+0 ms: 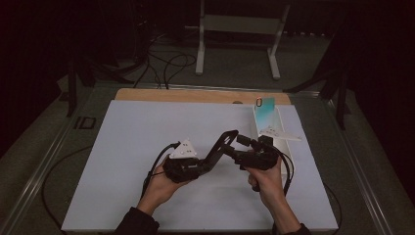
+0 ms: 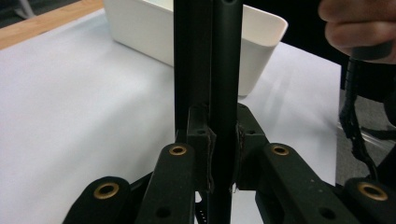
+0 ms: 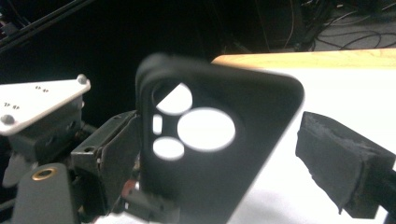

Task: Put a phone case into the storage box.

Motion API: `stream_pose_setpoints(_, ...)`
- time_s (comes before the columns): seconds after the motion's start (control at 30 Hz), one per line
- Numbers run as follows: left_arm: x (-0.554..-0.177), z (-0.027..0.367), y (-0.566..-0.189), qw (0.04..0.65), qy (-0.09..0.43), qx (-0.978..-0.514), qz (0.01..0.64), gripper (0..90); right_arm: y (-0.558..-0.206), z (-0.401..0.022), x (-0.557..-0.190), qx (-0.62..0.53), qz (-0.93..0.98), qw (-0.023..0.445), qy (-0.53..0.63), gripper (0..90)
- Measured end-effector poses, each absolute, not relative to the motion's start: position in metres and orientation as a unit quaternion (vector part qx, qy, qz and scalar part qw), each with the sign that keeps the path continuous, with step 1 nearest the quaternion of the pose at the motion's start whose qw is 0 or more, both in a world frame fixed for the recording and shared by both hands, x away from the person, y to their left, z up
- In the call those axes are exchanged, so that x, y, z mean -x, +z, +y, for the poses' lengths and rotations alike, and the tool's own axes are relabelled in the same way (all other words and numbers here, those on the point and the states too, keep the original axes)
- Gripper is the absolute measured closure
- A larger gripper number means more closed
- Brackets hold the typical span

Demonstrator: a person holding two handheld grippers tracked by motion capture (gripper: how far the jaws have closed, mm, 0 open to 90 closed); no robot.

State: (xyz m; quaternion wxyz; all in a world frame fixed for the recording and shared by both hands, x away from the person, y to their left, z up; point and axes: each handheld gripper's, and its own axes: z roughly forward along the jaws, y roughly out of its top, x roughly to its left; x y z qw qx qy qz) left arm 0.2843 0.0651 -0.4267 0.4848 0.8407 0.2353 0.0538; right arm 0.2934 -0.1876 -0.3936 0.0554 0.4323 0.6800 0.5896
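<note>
Nearest the lens in the left gripper view we saw our left gripper (image 2: 223,156) clenched on the black phone case (image 2: 224,70), its two pads pressed flat against either face of the thin edge, the case rising straight up from between the fingers and out past the top of the picture. From the right gripper view the same phone case (image 3: 210,154) stood broadside just ahead of our right gripper, its camera cut-outs showing the white table through them; the right pad (image 3: 343,163) stood clear of the case's edge, with a gap of white table between them, so that gripper was released and grasped nothing. The left gripper (image 3: 116,158) showed at the case's far edge, clamped on it, with its grey plate (image 3: 37,105) above. In the high view we held the case (image 1: 220,147) tilted up above the white table cover (image 1: 127,147), between our left gripper (image 1: 203,161) and our right gripper (image 1: 244,147), with the right jaws spread beside the case's upper end. Beyond the right fingers lay a white bin (image 1: 274,127), and a wooden table edge (image 1: 195,95) ran behind it.
</note>
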Motion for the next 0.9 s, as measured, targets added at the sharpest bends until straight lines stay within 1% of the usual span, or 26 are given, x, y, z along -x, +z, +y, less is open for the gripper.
stream_pose_setpoints(0.3, -0.285, 0.064, -0.428, 0.489, 0.048, -0.838, 0.237, 80.6, -0.394, -0.183, -0.297, -0.439, 0.672, 0.052, 0.594, 11.9)
stream_pose_setpoints(0.43, -0.285, 0.062, -0.429, 0.488, 0.046, -0.839, 0.238, 80.5, -0.395, -0.180, -0.299, -0.440, 0.663, 0.040, 0.604, 12.0)
stream_pose_setpoints(0.6, -0.283, 0.056, -0.430, 0.480, 0.052, -0.843, 0.235, 80.6, -0.394, -0.176, -0.298, -0.441, 0.664, 0.049, 0.602, 11.2)
stream_pose_setpoints(0.9, -0.281, 0.053, -0.432, 0.478, 0.048, -0.847, 0.228, 80.1, -0.391, -0.172, -0.294, -0.431, 0.674, 0.074, 0.595, 13.5)
